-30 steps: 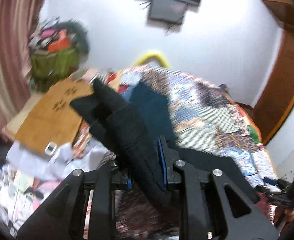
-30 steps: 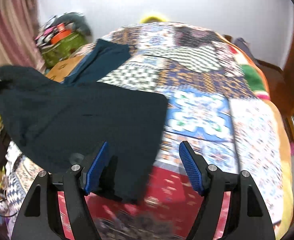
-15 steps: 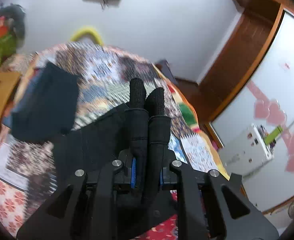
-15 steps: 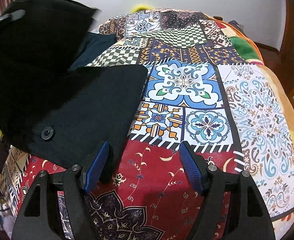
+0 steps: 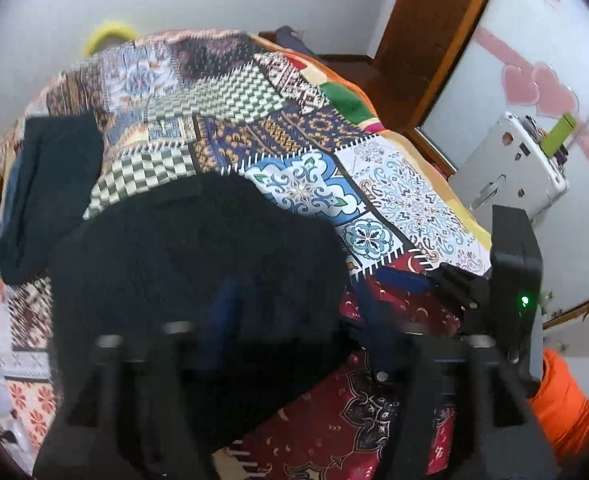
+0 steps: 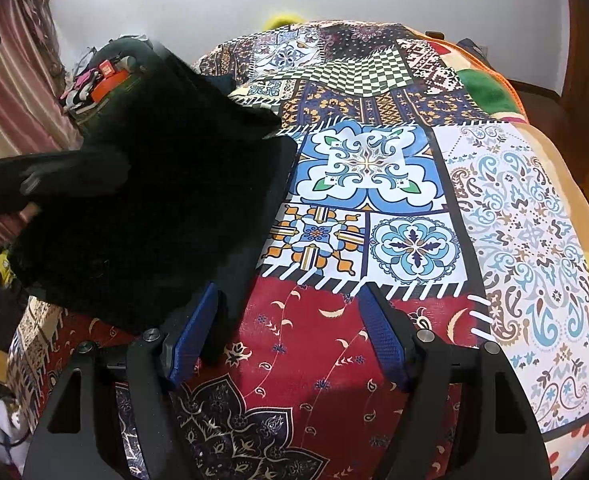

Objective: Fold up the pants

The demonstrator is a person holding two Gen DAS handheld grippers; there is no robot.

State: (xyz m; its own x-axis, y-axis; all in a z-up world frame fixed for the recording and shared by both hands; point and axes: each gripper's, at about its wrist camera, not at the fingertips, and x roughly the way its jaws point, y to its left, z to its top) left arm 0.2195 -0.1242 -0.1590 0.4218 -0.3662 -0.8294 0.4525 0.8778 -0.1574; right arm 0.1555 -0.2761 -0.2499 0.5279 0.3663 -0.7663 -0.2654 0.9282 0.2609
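Black pants lie folded over on the patchwork bedspread. In the left wrist view my left gripper is motion-blurred, its jaws wide apart with black cloth spread across the gap. In the right wrist view the pants fill the left side, partly lifted, with the left gripper's arm at their left edge. My right gripper is open and empty, just right of the pants' near edge, above the red patch.
A second dark blue garment lies at the bed's far left. The right gripper's body shows at the right of the left view. A green bag with clutter stands by the striped curtain. Wooden door and white box are at right.
My left gripper carried the pants' end across to the right and down, then its jaws opened from shut. The pants now lie doubled over. The right gripper stayed open and edged forward.
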